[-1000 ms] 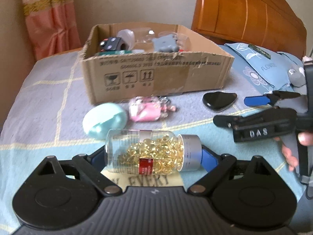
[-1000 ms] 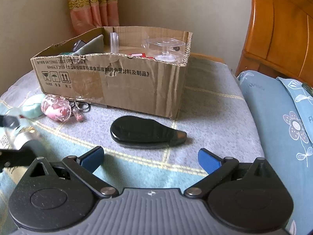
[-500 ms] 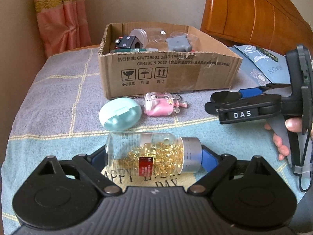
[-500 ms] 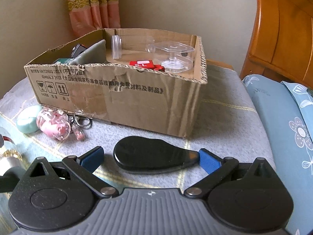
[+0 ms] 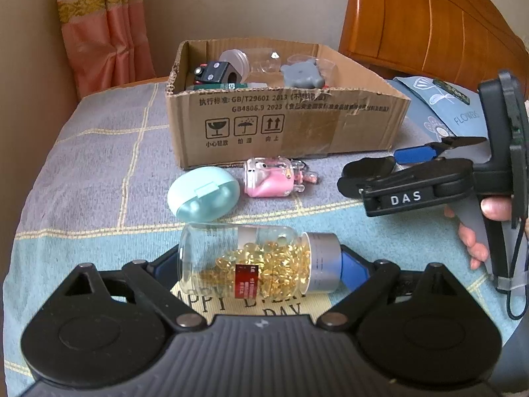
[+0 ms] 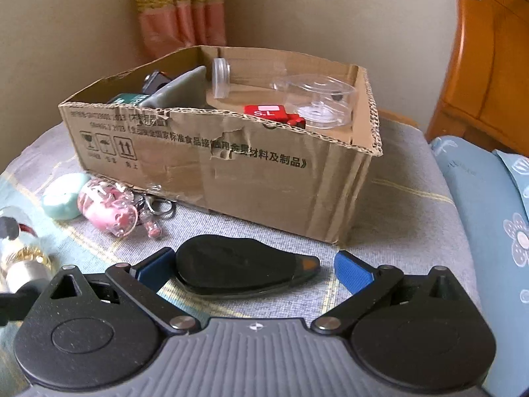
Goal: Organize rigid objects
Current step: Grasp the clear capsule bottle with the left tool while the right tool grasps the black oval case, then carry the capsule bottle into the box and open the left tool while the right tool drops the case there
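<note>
My left gripper (image 5: 258, 261) is shut on a clear bottle of yellow capsules (image 5: 258, 261) with a grey cap, held sideways above the bed. My right gripper (image 6: 253, 264) is open, its blue pads on either side of a black teardrop-shaped case (image 6: 238, 266) on the bed; the left pad touches it and the right pad stands apart. The right gripper also shows in the left wrist view (image 5: 413, 178). The cardboard box (image 5: 281, 125) stands behind, holding several items. A mint oval case (image 5: 203, 193) and a pink clear keychain case (image 5: 269, 178) lie in front of it.
A wooden headboard (image 5: 429, 26) rises at the back right. A blue flowered pillow (image 6: 489, 205) lies to the right of the box. A pink curtain (image 5: 99, 33) hangs at the back left. The box (image 6: 231, 155) holds clear plastic containers (image 6: 317, 99).
My left gripper has lifted and pulled back with the bottle. My right gripper has moved forward so the black case sits between its open fingers.
</note>
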`<state>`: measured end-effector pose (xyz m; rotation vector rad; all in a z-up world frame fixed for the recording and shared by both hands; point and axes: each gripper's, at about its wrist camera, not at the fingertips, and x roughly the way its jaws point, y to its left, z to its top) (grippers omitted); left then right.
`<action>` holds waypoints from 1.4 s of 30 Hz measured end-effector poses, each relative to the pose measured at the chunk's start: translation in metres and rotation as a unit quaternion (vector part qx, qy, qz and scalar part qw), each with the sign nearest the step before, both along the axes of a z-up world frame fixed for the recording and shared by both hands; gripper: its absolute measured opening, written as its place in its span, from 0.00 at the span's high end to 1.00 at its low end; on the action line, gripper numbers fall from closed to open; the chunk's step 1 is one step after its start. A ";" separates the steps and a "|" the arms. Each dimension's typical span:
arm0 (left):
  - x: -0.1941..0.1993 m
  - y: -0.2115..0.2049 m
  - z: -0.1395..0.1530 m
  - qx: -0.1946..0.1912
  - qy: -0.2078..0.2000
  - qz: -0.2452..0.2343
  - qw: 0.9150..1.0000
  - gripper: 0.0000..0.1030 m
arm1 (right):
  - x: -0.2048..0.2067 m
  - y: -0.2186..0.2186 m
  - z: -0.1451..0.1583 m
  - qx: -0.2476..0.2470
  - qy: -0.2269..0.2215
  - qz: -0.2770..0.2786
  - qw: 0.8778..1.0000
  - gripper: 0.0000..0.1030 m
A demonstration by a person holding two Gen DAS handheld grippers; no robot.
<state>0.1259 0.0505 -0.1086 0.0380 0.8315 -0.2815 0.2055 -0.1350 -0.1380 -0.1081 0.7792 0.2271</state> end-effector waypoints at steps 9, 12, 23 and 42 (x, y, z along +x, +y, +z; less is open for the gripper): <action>0.002 0.003 0.000 0.001 0.001 -0.011 1.000 0.09 | -0.007 0.008 0.000 0.000 -0.001 -0.004 1.000 0.00; 0.003 0.004 0.000 0.004 -0.001 -0.017 1.000 0.09 | -0.007 0.009 0.001 -0.004 -0.003 -0.001 1.000 0.03; 0.005 0.004 0.002 0.012 0.001 -0.032 0.999 0.10 | -0.009 0.011 0.008 -0.022 0.005 0.014 1.000 0.10; 0.011 0.013 0.044 0.055 0.011 -0.085 0.995 0.10 | -0.030 -0.012 0.063 -0.020 0.016 0.079 0.997 0.10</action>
